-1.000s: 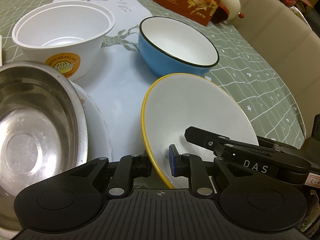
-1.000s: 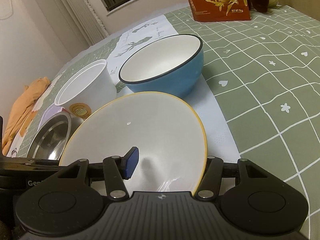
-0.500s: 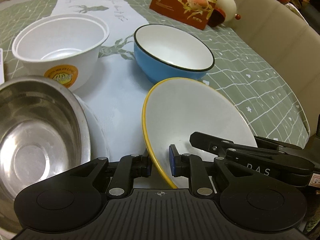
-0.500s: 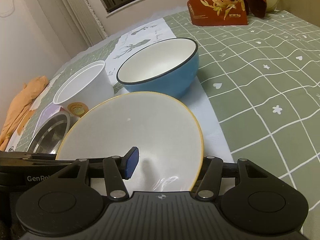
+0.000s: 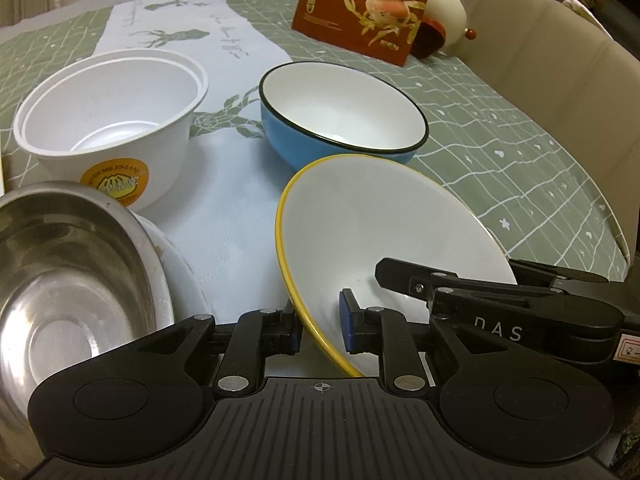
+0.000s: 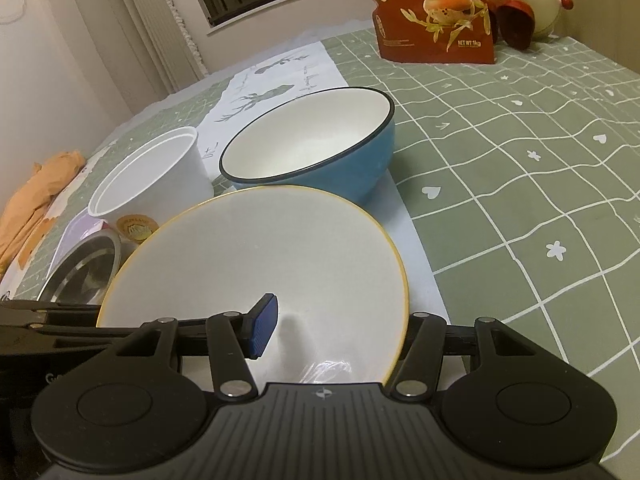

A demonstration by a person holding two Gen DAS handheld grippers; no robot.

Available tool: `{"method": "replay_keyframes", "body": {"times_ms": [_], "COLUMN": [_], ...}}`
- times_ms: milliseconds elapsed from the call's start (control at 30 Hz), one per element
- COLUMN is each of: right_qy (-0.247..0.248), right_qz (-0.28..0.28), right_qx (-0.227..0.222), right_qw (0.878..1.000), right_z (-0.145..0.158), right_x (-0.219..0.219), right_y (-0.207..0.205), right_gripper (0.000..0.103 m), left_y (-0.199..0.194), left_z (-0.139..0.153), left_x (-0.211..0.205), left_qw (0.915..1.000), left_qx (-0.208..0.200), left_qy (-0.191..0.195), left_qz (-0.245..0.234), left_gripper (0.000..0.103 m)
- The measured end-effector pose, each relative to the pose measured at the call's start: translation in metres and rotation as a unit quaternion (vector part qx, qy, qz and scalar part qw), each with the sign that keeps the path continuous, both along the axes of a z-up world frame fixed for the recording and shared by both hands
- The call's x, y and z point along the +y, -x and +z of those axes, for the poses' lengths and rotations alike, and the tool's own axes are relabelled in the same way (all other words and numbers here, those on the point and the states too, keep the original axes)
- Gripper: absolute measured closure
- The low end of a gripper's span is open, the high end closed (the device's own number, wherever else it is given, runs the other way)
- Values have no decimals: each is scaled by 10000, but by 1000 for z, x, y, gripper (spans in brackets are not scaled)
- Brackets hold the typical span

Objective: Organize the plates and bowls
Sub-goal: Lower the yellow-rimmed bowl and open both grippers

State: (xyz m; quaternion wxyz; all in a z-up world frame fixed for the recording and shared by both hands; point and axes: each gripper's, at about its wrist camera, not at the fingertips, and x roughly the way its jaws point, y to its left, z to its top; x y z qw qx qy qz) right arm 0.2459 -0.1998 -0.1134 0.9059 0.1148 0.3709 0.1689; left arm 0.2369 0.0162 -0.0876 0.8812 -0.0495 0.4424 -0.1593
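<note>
A white plate with a yellow rim (image 5: 384, 236) is held tilted above the table. My left gripper (image 5: 320, 326) straddles its near rim with a small gap at each pad. My right gripper (image 6: 336, 328) straddles the plate's (image 6: 260, 264) other side, one pad over its face and the other finger behind its rim, jaws wide. A blue bowl (image 5: 340, 116) stands just beyond the plate, also in the right wrist view (image 6: 312, 148). A white plastic bowl (image 5: 112, 120) is to its left. A steel bowl (image 5: 68, 280) sits at the near left on a white plate (image 5: 176, 264).
A brown food bag (image 5: 368, 4) and a cream egg-shaped ornament (image 5: 444, 12) stand at the table's far side. An orange cloth (image 6: 36, 196) lies at the far left. A beige chair back (image 5: 560, 92) curves along the right of the green checked tablecloth (image 6: 520, 168).
The plate and both grippers have risen and drawn back a little from the blue bowl. The hold on the plate looks the same.
</note>
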Motion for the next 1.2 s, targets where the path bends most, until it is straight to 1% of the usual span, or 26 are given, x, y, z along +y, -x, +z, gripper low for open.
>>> {"method": "replay_keyframes", "body": {"times_ms": [267,467,667,767,800,867,933,967,1000,1067,1100,1133,1200], "right_qy": [-10,75,128,200,239,384,570,671,727,669,626,582,514], "right_qz": [15,-66,-267,-373,-390,-390,-323,-273,-240,-167,-91,-11,150], "right_qx": [-4,-79,-344,-516,-561,-632,-644,-638,-646,-695,-703,-691,-534], "right_qw": [10000,9999,9990,9978,9974,9965,9958,9953,9950,9952,9955,9959,9971], "right_z": [-1,3,21,31,34,38,44,48,54,71,81,89,100], "right_x": [-2,-6,-26,-35,-37,-39,-37,-37,-37,-40,-41,-41,-40], "right_y": [0,6,15,19,19,19,16,13,9,-3,-9,-17,-36], "right_gripper": [48,48,48,44,42,41,41,41,41,41,40,33,27], "left_y": [5,12,20,25,25,22,8,0,-11,-38,-57,-70,-95], "left_z": [5,17,35,46,49,58,69,74,79,83,82,80,75], "left_x": [2,5,13,15,16,21,30,32,31,29,28,26,21], "left_qw": [9999,9994,9974,9953,9949,9948,9943,9941,9945,9954,9953,9947,9934], "left_qx": [-123,-308,-599,-797,-836,-855,-770,-744,-698,-490,-342,-255,-158], "left_qy": [-29,-92,-125,-163,-136,131,475,547,557,506,509,542,478], "left_qz": [54,160,392,531,544,538,560,561,553,655,752,837,1032], "left_gripper": [82,82,81,81,81,81,81,81,81,81,81,81,81]}}
